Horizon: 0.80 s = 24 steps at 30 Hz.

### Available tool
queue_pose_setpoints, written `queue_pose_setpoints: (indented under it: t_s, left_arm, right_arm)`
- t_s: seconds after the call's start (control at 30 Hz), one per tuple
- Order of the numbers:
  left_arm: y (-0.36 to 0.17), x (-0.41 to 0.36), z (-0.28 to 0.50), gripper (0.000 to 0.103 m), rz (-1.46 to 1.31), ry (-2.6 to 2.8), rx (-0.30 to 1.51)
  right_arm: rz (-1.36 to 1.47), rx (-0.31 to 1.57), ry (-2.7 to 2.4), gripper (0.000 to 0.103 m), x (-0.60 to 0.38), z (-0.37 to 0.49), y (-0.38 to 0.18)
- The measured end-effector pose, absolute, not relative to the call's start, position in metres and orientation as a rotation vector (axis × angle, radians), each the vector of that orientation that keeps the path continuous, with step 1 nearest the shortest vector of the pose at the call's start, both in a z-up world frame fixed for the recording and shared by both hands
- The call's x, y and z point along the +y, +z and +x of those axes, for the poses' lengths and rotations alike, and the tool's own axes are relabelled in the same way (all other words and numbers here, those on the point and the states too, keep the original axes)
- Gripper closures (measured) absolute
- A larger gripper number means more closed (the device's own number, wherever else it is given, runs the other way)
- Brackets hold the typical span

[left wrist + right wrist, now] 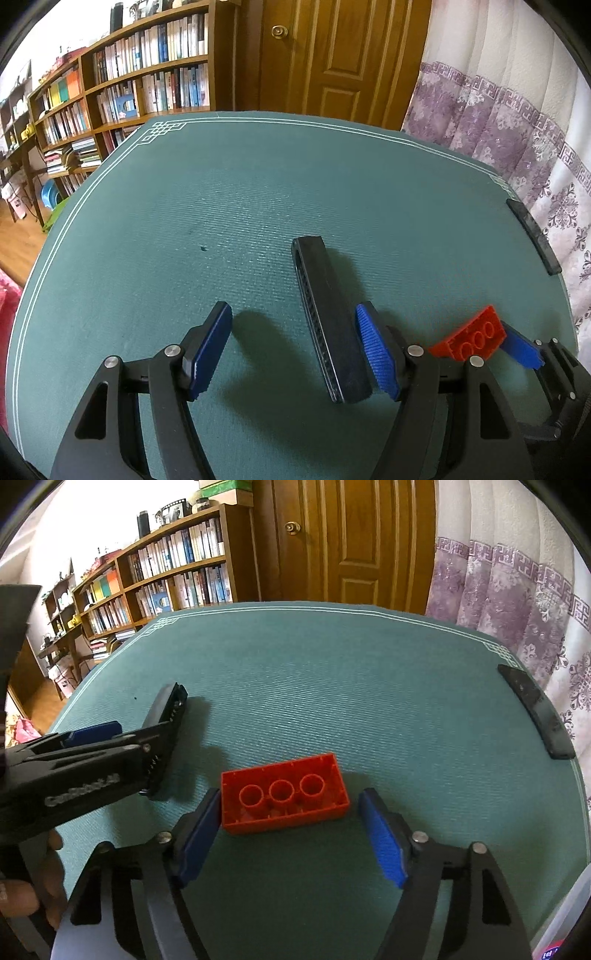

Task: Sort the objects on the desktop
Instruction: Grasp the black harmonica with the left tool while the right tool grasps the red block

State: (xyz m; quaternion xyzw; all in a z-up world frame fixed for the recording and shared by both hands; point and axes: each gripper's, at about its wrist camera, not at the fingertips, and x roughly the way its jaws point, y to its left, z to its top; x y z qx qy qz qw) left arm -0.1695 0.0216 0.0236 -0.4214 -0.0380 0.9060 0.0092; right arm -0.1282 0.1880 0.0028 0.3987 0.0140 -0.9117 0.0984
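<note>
While the green-matted desk (258,192) lies bare across its far half up to the white border lines, a flat black bar (535,712) rests along its right edge by the purple-patterned curtain (517,602). Near the front, the left hand-held gripper (293,350) points steeply down with jaws apart, and a long black harmonica (328,321) lies on the desk against its right pad, well clear of the left one. Just beside it, the right hand-held gripper (290,834) straddles an upturned red plastic building brick (284,797), left pad touching, right pad apart; nothing clamped.
</note>
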Motion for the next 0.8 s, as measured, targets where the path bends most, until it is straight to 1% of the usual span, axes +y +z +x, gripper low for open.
queue_pose_setpoints:
  t_s: [0.03, 0.13, 0.2, 0.27, 0.3, 0.33, 0.37, 0.4, 0.47, 0.8]
  left_arm:
    - [0.023, 0.022, -0.17, 0.031, -1.309, 2.833, -0.118]
    - [0.018, 0.022, -0.171, 0.031, -1.288, 2.833, -0.099]
    - [0.016, 0.023, -0.169, 0.04, -1.263, 2.846, -0.07]
    - [0.016, 0.025, -0.168, 0.06, -1.254, 2.841, -0.047]
    - [0.017, 0.025, -0.168, 0.065, -1.248, 2.833, -0.046]
    - [0.017, 0.025, -0.168, 0.075, -1.246, 2.823, -0.049]
    - [0.017, 0.025, -0.167, 0.078, -1.243, 2.815, -0.051]
    - [0.018, 0.025, -0.166, 0.079, -1.241, 2.814, -0.048]
    - [0.018, 0.027, -0.164, 0.084, -1.239, 2.809, -0.042]
    - [0.032, 0.032, -0.146, 0.085, -1.186, 2.805, -0.026]
  right_arm:
    - [1.179, 0.045, -2.692, 0.033, 0.187, -0.128, 0.002]
    - [1.177, 0.055, -2.691, 0.033, 0.185, -0.128, 0.002]
    - [1.176, 0.048, -2.689, 0.033, 0.186, -0.128, 0.002]
    - [1.176, 0.04, -2.687, 0.033, 0.187, -0.128, 0.001]
    - [1.175, 0.039, -2.688, 0.033, 0.187, -0.128, 0.002]
    - [1.176, 0.039, -2.689, 0.033, 0.186, -0.127, 0.002]
    - [1.177, 0.037, -2.69, 0.033, 0.186, -0.127, 0.002]
    - [1.179, 0.034, -2.691, 0.033, 0.187, -0.126, 0.002]
    - [1.182, 0.024, -2.692, 0.033, 0.187, -0.124, 0.003]
    - [1.158, -0.044, -2.718, 0.033, 0.199, -0.106, 0.018]
